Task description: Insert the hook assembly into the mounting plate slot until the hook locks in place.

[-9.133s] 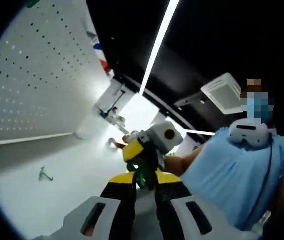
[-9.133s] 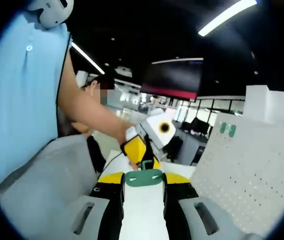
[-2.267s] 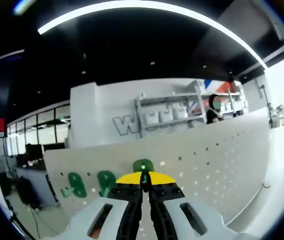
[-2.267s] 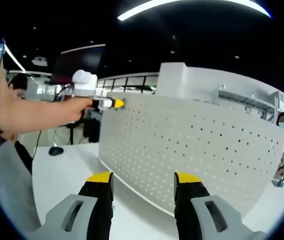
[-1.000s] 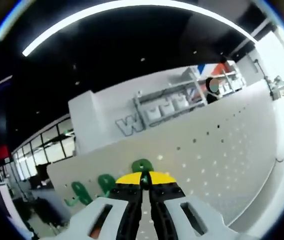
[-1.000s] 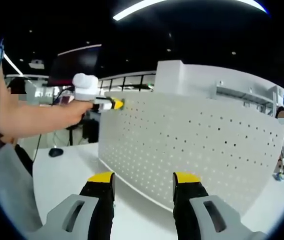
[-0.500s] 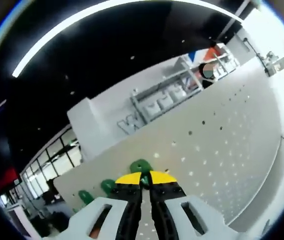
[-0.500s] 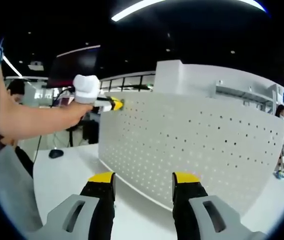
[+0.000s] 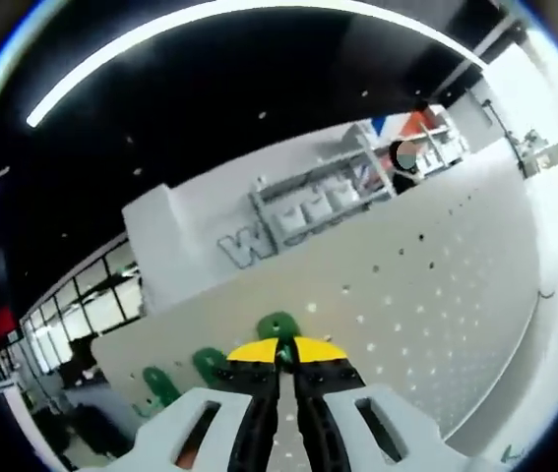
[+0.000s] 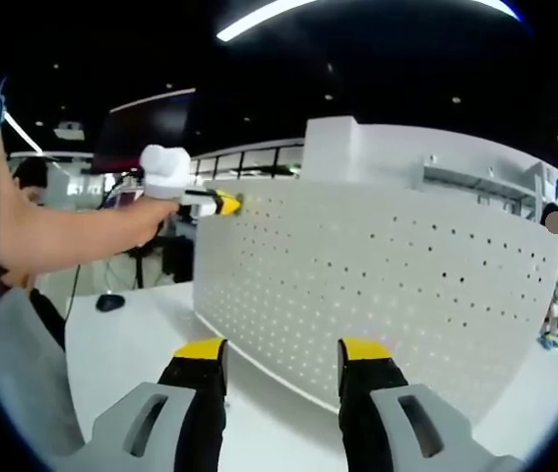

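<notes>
My left gripper [image 9: 279,351] has its yellow-tipped jaws shut on a green hook [image 9: 279,326], held against the upper edge of the white pegboard [image 9: 436,295]. Two more green hooks [image 9: 210,362] hang on the board to its left. In the right gripper view the pegboard [image 10: 387,285] stands upright on the white table [image 10: 121,339]. The left gripper [image 10: 215,203], held in a person's hand, touches the board's top left corner there. My right gripper [image 10: 280,351] hangs open over the table in front of the board, with nothing between its jaws.
A dark computer mouse [image 10: 109,302] lies on the table left of the board. Behind the board stand a white wall and a shelf with white bins [image 9: 318,202]. The person's bare arm [image 10: 62,236] reaches across the left of the right gripper view.
The left gripper view has tilted and rolled back a little while the hook stays at the board's upper edge. The right gripper has held still and open.
</notes>
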`<state>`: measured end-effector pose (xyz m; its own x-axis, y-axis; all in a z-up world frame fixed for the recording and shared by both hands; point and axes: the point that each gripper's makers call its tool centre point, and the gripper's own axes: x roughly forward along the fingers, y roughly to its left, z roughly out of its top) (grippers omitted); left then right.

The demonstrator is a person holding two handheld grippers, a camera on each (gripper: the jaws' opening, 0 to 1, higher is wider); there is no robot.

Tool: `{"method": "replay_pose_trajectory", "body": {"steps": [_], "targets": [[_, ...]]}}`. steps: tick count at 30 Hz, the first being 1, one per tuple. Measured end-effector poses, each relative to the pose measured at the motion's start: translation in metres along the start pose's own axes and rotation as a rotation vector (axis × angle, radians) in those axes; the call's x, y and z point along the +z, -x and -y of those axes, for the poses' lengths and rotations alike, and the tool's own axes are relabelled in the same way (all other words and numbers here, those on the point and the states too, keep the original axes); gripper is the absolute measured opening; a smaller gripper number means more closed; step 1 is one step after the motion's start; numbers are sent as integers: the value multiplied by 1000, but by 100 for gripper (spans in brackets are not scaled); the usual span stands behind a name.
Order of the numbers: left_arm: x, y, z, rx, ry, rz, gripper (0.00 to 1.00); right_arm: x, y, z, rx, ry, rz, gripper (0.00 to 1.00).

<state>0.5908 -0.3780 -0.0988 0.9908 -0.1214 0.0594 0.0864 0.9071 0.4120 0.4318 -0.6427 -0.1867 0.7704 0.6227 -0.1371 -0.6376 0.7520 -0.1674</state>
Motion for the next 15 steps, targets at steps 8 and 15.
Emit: {"method": "replay_pose_trajectory", "body": {"steps": [8,15], "targets": [[0,0,0,18,38,-3,4,2,-3,-1,5,0,1,44],[0,-2,1,46,24,-26,4,0,0,-1,2,-2,-3,44]]}}
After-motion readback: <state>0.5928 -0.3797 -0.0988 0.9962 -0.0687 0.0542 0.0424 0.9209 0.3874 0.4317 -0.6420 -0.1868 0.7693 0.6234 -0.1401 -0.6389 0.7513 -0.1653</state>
